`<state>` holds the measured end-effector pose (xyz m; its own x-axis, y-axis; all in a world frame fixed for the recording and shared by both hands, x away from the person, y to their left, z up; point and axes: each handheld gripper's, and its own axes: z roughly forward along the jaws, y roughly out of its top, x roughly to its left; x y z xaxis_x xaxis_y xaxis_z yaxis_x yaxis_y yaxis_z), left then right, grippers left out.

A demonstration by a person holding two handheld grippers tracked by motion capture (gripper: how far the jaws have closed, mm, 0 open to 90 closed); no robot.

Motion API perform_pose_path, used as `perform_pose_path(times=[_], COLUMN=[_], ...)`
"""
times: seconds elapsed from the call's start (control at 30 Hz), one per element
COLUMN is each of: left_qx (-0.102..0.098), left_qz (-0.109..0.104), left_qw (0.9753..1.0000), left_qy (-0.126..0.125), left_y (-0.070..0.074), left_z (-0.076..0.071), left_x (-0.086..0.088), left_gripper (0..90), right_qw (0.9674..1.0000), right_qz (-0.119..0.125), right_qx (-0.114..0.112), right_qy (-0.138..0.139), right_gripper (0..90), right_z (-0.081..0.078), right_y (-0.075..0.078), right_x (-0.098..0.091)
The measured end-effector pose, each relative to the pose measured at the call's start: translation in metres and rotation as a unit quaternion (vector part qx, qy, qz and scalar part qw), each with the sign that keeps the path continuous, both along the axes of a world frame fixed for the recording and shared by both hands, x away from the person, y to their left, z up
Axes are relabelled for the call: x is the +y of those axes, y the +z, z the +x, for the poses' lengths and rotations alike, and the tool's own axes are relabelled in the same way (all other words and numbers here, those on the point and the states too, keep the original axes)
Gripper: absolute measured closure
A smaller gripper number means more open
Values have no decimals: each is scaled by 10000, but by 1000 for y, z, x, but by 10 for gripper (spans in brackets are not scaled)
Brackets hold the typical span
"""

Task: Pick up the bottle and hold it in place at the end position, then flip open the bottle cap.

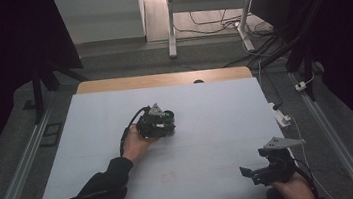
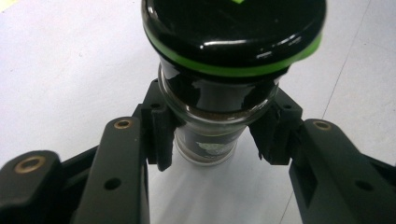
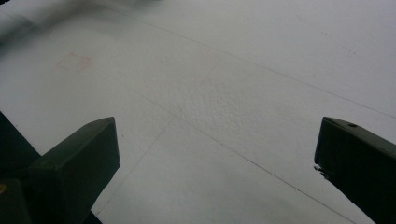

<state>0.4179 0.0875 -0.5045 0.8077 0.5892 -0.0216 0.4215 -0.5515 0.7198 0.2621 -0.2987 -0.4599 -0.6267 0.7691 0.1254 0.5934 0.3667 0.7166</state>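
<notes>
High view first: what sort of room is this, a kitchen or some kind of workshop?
Most likely a lab or recording workspace, not a kitchen. A plain white table stands amid dark metal frame stands, loose cables trail across the grey floor, and a small glass jar with a black, green-rimmed lid is the sole prop.

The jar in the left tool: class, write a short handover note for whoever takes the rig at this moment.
Left tool: shut on the jar, its pads pressing the glass just below the black lid with the green band. In the high view it sits near the middle of the white table.
Right tool: open, nothing between its jaws, at the table's near right corner.
Done: the jar is gripped.
Left: the lid is still on; moving the jar or taking off the lid probably comes next, perhaps with the right tool.
</notes>
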Motion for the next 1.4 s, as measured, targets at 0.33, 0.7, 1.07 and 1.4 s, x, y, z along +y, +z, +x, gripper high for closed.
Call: perform_pose_path(times=[0.33, 0.7, 1.07, 1.4], left_qx=[47, 94, 111, 100], left_qz=[27, 57, 6, 18], left_qw=[10000, 9999, 9998, 9998], left_qy=[67, 94, 133, 145], left_y=[1, 2, 1, 1], left_z=[0, 0, -1, -1], left_x=[-1, -1, -1, -1], left_gripper=[533, 533, 533, 533], right_qw=[10000, 9998, 9993, 9983], right_qz=[-23, 38, 90, 94], right_qx=[-57, -201, -303, -374], right_qy=[-2, 19, 221, 438], right_gripper=[0, 0, 0, 0], right_z=[-1, -3, -3, 2], right_y=[1, 3, 8, 11], right_x=[0, 2, 12, 27])
